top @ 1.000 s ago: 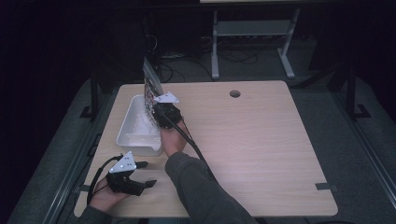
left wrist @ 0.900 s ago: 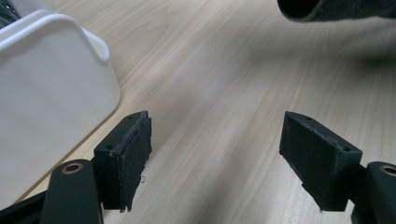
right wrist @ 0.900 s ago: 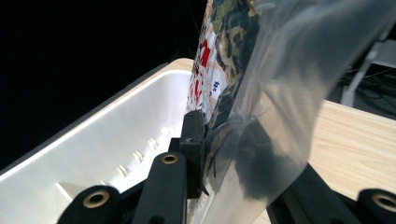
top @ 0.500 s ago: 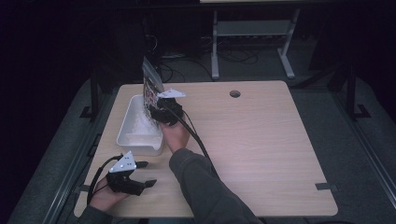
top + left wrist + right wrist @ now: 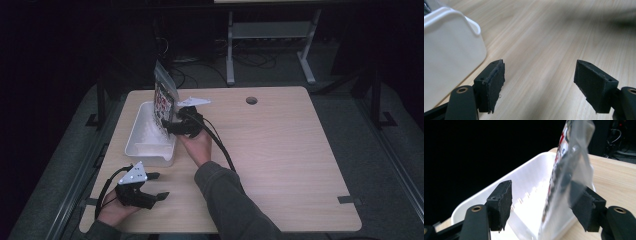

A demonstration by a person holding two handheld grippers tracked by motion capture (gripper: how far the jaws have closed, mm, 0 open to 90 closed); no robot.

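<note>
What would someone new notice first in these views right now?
The clear printed bag standing upright in the white bin at the table's far left, leaning on the right gripper, whose jaws have just been opening around it. Nearer, the left gripper rests open on bare wood.

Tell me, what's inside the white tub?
A clear plastic bag with printed contents stands upright in the white tub, leaning at its right wall. The right gripper, jaws just opened, sits around it. The tub floor under the bag is hidden.
</note>
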